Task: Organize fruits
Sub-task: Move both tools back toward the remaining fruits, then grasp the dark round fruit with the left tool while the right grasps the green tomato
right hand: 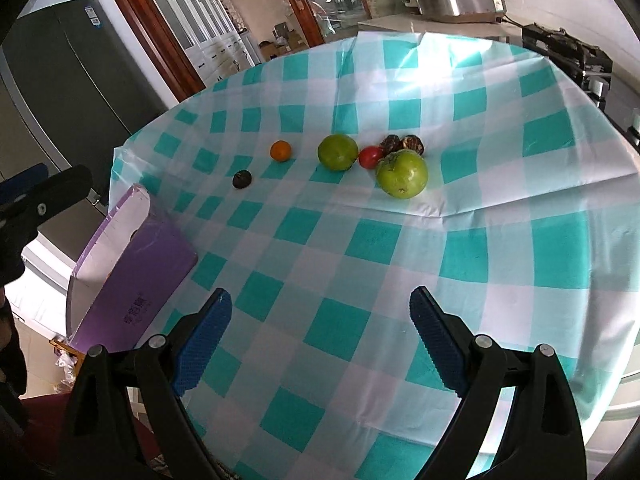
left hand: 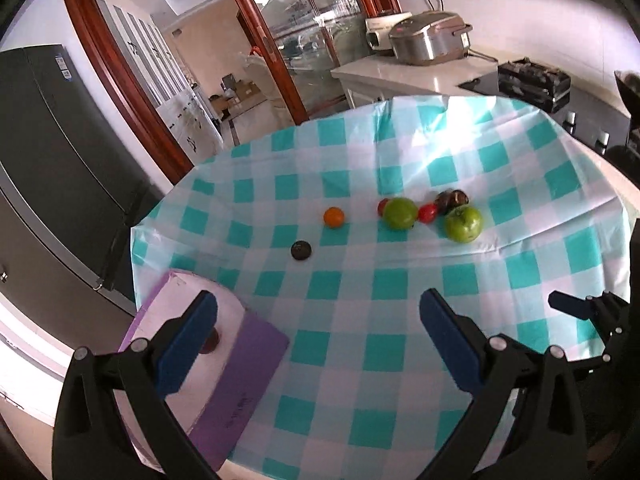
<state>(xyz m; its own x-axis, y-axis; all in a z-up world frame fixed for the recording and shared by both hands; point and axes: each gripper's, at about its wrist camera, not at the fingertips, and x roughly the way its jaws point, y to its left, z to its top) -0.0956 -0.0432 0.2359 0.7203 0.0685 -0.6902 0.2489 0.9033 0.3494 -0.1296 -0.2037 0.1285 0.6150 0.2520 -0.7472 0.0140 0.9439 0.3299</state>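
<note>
Left gripper [left hand: 318, 326]: two matte black moulded arms with triangular cut-outs, each joined by round silver rivets (two per side) and tipped with a blue pad. Right gripper [right hand: 320, 338]: identical black frame and silver rivets; its blue fingers [right hand: 438, 344] bear a fine knurled, saw-toothed texture. In the right wrist view, the neighbouring tool's black arm shows one silver rivet at the left edge.
</note>
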